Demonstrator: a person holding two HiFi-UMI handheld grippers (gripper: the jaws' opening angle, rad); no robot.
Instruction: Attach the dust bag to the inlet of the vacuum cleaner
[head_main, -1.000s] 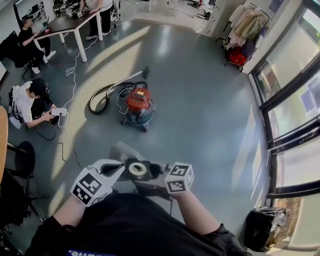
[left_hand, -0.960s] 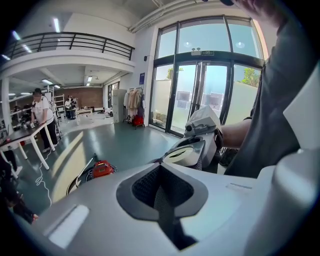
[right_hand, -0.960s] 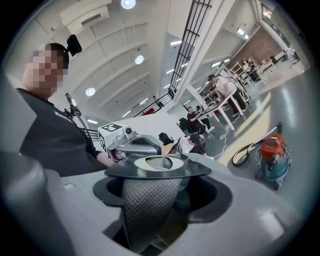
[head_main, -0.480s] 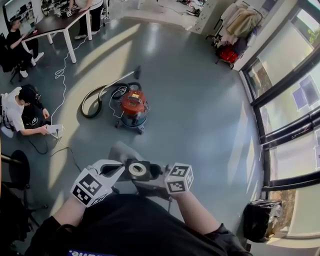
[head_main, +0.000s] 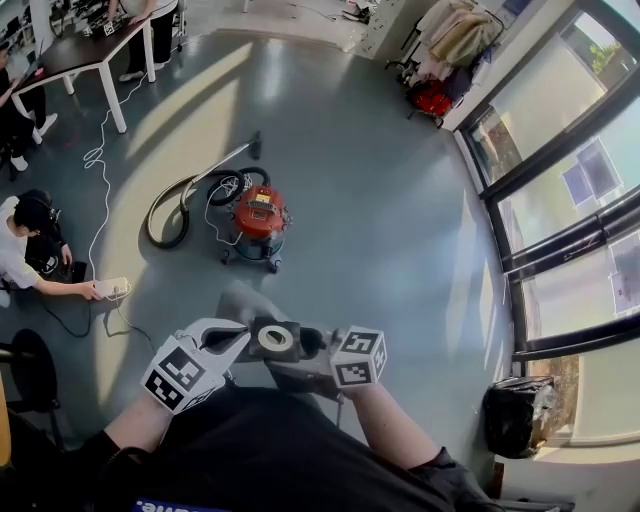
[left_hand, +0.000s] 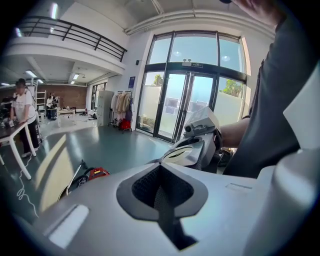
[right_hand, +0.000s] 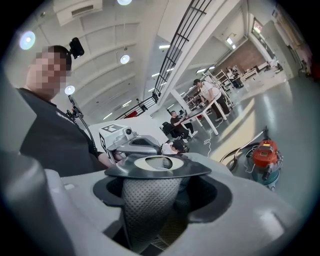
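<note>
Top left: white table (head_main: 75, 50), cable (head_main: 95, 160) trailing across floor. Left edge: crouching person (head_main: 20, 250). Near windows (head_main: 560, 130): clothes rack (head_main: 445, 40), red bag (head_main: 432, 98). Lower right: black bin (head_main: 520, 418).

The dust bag (head_main: 275, 340) hangs partly hidden behind the holder's torso (head_main: 270, 450). On the vacuum cleaner (head_main: 258, 215) the inlet is too small to tell. The crouching person (head_main: 18, 255) at the left edge of the floor (head_main: 400, 250) is cut off.

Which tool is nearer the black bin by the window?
Right. The right tool sits on the bin's side of the dust bag; the left tool is beyond the bag, farther away.
</note>
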